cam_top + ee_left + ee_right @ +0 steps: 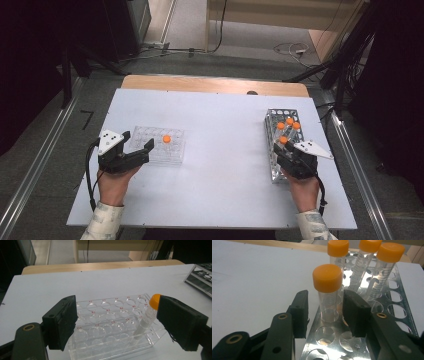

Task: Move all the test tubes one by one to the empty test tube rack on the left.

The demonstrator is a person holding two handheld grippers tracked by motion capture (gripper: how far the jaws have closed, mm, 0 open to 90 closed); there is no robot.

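Note:
A clear plastic rack (pixel 172 157) (pixel 100 340) lies at the left of the white table and holds one orange-capped tube (pixel 166 139) (pixel 147 320), which leans. My left gripper (pixel 138 141) (pixel 116 315) is open, its jaws wide on either side of that rack's near end, and the tube's cap stands just beside the right jaw. At the right, a metal rack (pixel 274 172) (pixel 332 340) holds several orange-capped tubes. My right gripper (pixel 286 149) (pixel 325 307) brackets the nearest tube (pixel 283 140) (pixel 327 280). A gap shows at its left pad (pixel 302 312), so it is open.
Three more capped tubes (pixel 369 255) stand just behind the bracketed one in the metal rack. The white table (pixel 225 130) has a wooden strip (pixel 215 84) along its far edge. Cables and dark stands lie on the floor beyond.

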